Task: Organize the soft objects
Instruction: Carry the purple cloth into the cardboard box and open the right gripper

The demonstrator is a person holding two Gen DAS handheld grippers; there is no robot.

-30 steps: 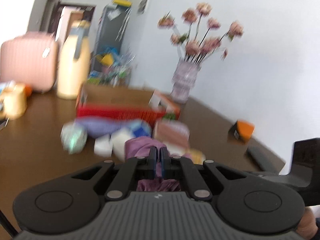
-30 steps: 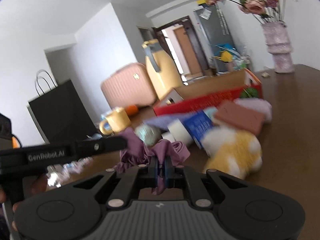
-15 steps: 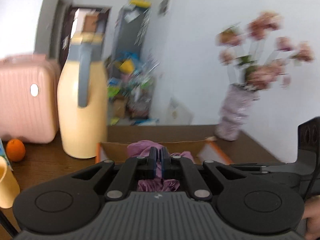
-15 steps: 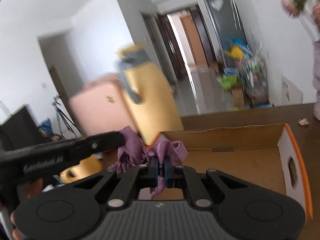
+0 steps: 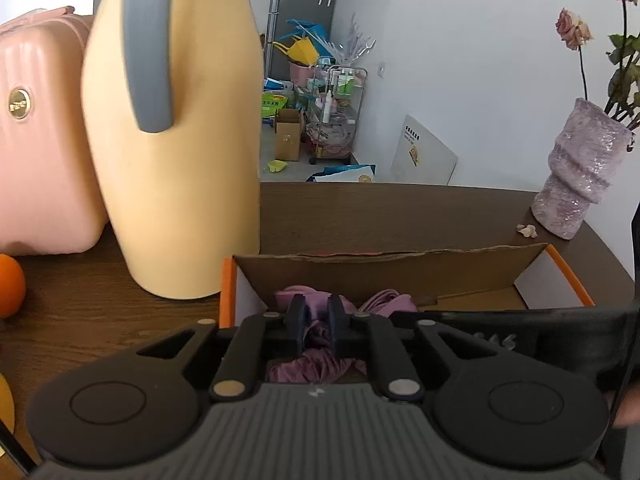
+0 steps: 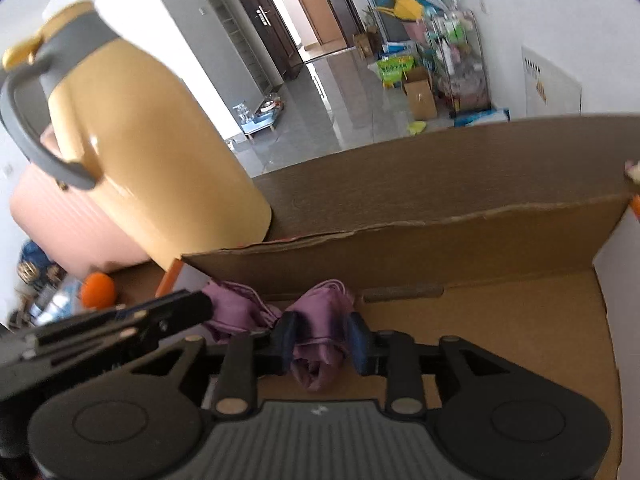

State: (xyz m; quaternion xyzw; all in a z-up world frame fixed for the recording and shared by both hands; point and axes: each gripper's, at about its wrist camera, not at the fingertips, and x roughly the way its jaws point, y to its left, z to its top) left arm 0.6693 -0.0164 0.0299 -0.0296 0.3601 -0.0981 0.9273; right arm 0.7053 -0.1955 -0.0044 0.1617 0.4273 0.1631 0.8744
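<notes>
A crumpled purple cloth (image 5: 385, 301) lies in the left end of an open cardboard box (image 5: 400, 276) with orange-edged sides. My left gripper (image 5: 316, 305) hovers over that end. Its jaws are opening, a small gap shows, and the cloth sits loosely between them. In the right wrist view the same purple cloth (image 6: 328, 296) bunches between the fingers of my right gripper (image 6: 321, 322), whose jaws are opening wider above the box floor (image 6: 500, 320). The two grippers are side by side; the left one's fingers (image 6: 192, 306) reach in from the left.
A tall yellow jug with a grey handle (image 5: 180, 160) stands just beyond the box's left corner, with a pink case (image 5: 40, 140) behind it and an orange (image 5: 10, 286) beside it. A purple vase with flowers (image 5: 576, 176) stands at the back right of the dark wooden table (image 5: 380, 216).
Both grippers carried the purple cloth from the pile of objects, past the box's front, to over its left end. Both jaws, shut on the cloth before, now stand apart.
</notes>
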